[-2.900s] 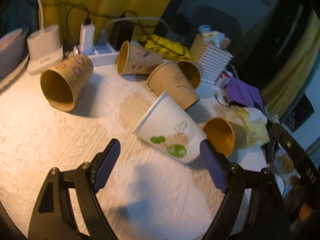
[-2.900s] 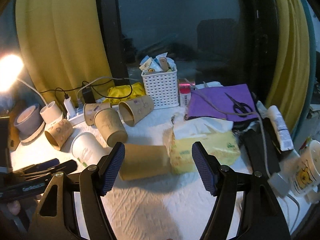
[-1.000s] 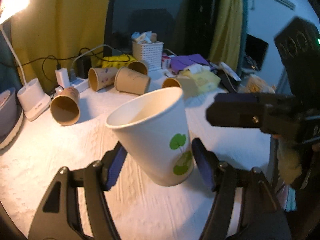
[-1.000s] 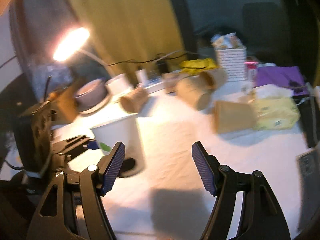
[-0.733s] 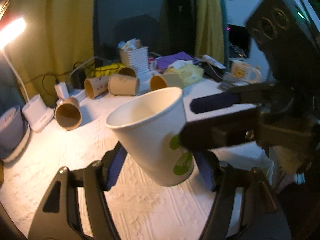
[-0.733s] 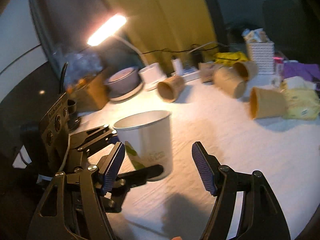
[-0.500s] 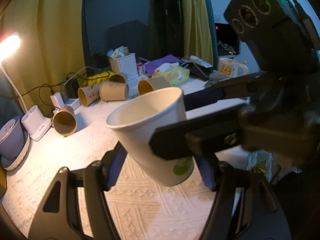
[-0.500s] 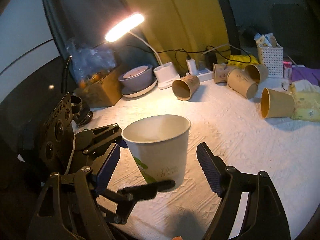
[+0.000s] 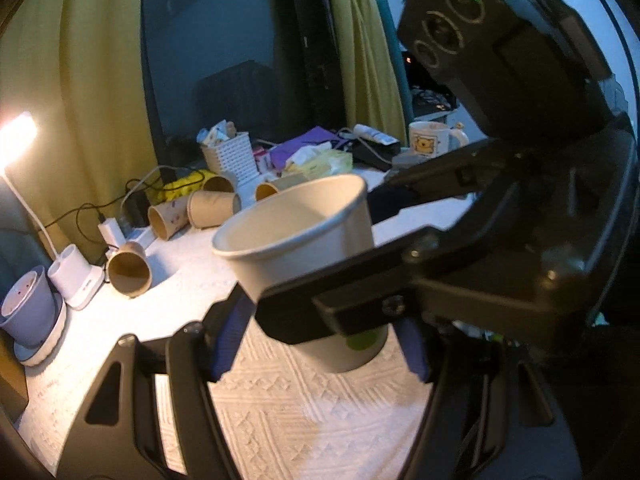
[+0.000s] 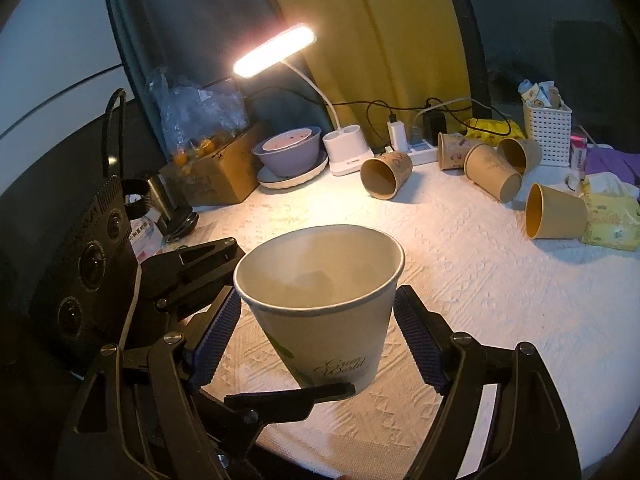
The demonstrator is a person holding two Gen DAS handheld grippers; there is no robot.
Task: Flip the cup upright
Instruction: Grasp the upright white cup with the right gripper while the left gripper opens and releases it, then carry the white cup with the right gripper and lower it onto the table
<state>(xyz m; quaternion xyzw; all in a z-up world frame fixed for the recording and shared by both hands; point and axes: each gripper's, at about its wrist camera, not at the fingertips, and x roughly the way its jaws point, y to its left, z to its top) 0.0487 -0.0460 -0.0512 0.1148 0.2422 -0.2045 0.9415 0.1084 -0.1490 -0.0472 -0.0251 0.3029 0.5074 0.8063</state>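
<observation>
A white paper cup (image 9: 304,240) with green leaf print is held mouth-up, a little tilted, just above the white tablecloth. My left gripper (image 9: 320,344) is shut on the cup's lower body. The cup also shows in the right wrist view (image 10: 320,292). My right gripper (image 10: 318,340) is open, with its blue pads (image 10: 418,340) on either side of the cup. I cannot tell whether they touch it. The right gripper's body (image 9: 500,200) fills the right of the left wrist view.
Several brown paper cups (image 10: 386,174) lie on their sides at the back of the table. A lit desk lamp (image 10: 276,52), a purple bowl (image 10: 288,150), a cardboard box (image 10: 216,172), a white basket (image 10: 546,128) and a power strip (image 10: 420,148) stand along the back. A tissue pack (image 10: 610,220) lies at the right.
My left gripper picked the white cup off the table and turned it mouth-up. My right gripper has swung round and closed in until its fingers flank the cup.
</observation>
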